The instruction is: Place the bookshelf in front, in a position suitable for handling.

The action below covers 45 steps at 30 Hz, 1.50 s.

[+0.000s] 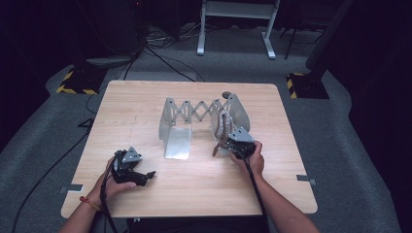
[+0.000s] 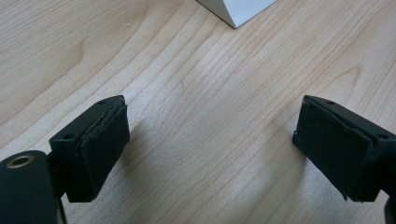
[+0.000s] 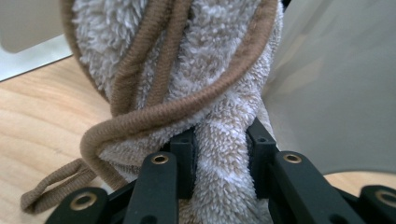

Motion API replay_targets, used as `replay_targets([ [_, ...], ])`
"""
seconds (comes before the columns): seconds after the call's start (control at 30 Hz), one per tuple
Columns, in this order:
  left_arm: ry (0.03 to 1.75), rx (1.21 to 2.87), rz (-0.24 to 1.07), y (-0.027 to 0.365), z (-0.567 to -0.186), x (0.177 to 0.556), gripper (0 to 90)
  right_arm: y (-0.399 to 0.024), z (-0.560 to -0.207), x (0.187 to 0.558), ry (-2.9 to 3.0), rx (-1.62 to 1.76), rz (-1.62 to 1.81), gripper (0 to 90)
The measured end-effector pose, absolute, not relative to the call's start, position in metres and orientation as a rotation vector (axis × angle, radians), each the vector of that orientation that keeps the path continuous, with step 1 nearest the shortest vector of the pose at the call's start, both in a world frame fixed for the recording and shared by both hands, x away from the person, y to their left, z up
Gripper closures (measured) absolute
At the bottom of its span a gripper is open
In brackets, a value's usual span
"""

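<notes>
My right gripper (image 3: pixel 219 158) is clamped on a fold of the fluffy cloth (image 3: pixel 187 60), and the jaws pinch the soft pile from both sides. In the high view this right gripper (image 1: pixel 239 141) stands at the right side of the bench (image 1: pixel 136 102), just near of the right plate of the grey metal rack (image 1: pixel 201 112), and the cloth (image 1: pixel 224 125) hangs against that plate. I judge the step in hand is to hang or lay the cloth on the rack, so I should keep the grip firm and low on the fold, lift slowly, and watch the loose cord (image 3: pixel 51 189) so it does not catch on the scissor bars of the rack. My left gripper (image 1: pixel 137 174) rests at the near left of the bench with its jaws apart and nothing between them; in its own view I see the bare wood below the left gripper (image 2: pixel 212 144). It could steady the rack if the rack starts to slide. The cloth is beige and white, thick like a towel, with darker brown corded edging, and it looks soft and limp, so it will sag when lifted.
</notes>
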<state>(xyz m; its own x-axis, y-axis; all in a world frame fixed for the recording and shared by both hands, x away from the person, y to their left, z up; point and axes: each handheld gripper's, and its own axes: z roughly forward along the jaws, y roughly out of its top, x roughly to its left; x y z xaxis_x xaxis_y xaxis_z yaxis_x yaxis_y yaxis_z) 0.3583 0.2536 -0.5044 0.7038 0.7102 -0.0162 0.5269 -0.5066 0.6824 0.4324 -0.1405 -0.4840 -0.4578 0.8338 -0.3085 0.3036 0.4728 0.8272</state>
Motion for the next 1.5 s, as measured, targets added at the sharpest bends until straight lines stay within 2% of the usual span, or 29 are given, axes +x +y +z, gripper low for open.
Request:
replay_targets([
  [0.27, 0.935, 2.230, 0.349, 0.254, -0.504, 0.358, 10.7, -0.137, -0.484, 0.428, 2.021, 0.949, 0.948, 70.9],
  [0.67, 0.937, 2.230, 0.347, 0.253, -0.504, 0.358, 10.4, -0.157, -0.413, 0.411, 1.780, 0.879, 1.136, 71.0],
  [0.93, 0.931, 2.234, 0.349, 0.253, -0.504, 0.359, 10.3, -0.155, -0.386, 0.413, 1.704, 0.824, 1.144, 71.0],
  [1.07, 0.931, 2.235, 0.349, 0.253, -0.504, 0.359, 10.3, -0.153, -0.391, 0.419, 1.710, 0.813, 1.104, 71.0],
  [1.5, 0.931, 2.234, 0.348, 0.253, -0.504, 0.359, 10.3, -0.141, -0.452, 0.428, 1.868, 0.838, 0.955, 71.1],
])
